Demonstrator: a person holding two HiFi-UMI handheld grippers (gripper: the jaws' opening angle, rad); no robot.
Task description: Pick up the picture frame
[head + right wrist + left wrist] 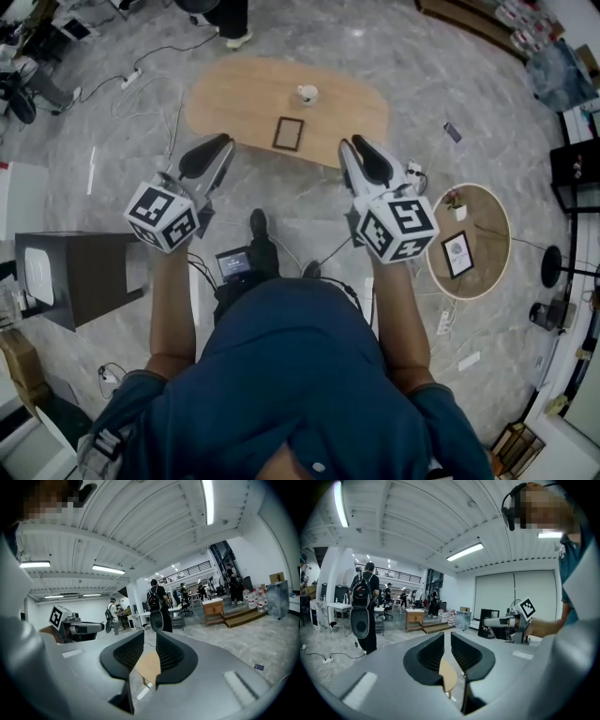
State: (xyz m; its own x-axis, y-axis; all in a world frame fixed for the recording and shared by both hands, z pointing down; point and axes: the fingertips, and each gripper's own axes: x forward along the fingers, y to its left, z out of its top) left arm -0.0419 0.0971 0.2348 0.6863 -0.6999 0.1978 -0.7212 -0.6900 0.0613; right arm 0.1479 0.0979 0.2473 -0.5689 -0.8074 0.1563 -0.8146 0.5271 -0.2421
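A dark-rimmed picture frame (288,133) lies flat near the front edge of an oval wooden table (234,98), just behind a white cup (307,94). I hold both grippers in the air short of the table, pointing at it. The left gripper (221,142) is at the table's left front and the right gripper (350,146) at its right front. Both are shut with nothing between the fingers. In the left gripper view the left gripper (447,635) frames a sliver of the table (449,677). Below the right gripper (150,633) the table (150,665) shows too.
A round side table (487,281) at the right carries a second frame (457,254) and a small plant (457,202). A dark cabinet (80,272) stands at the left. Cables and a power strip (131,77) lie on the marble floor. A person (230,23) stands beyond the oval table.
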